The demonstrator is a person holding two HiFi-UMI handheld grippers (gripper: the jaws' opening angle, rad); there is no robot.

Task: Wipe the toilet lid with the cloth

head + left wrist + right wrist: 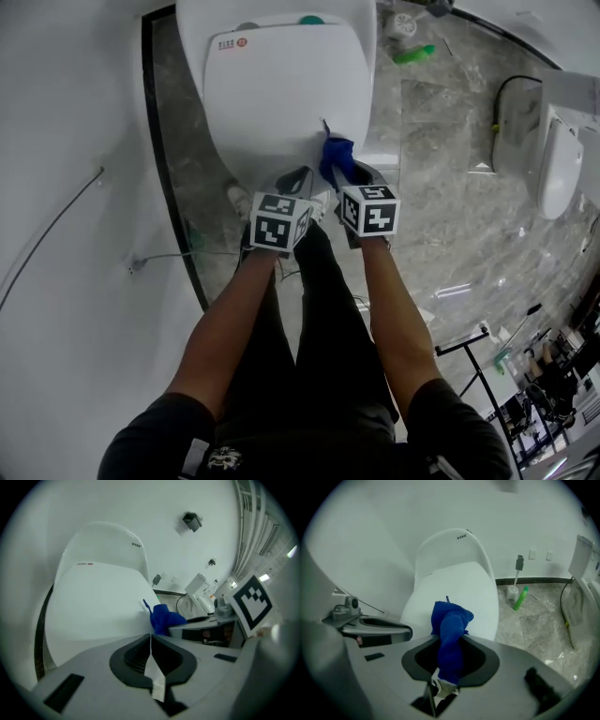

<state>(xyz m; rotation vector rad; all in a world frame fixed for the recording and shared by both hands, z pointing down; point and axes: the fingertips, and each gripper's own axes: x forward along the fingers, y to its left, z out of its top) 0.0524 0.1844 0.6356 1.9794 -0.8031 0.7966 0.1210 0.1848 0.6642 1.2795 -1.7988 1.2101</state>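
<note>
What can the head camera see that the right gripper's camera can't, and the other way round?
Only the head view shows the person's arms and legs from above. Only the right gripper view shows, close up, the right gripper with its jaws clamped on the blue cloth. Both show the white toilet lid, the cloth near its front edge, and a green bottle.

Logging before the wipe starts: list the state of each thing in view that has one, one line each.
White plastic toilet lid: down, closed over the seat.
Blue bunched cloth: clamped between the right gripper's jaws, at the lid's front edge.
Right gripper: shut on the cloth.
Left gripper: shut, nothing between its jaws.
White toilet brush: upright in its holder on the floor.
</note>
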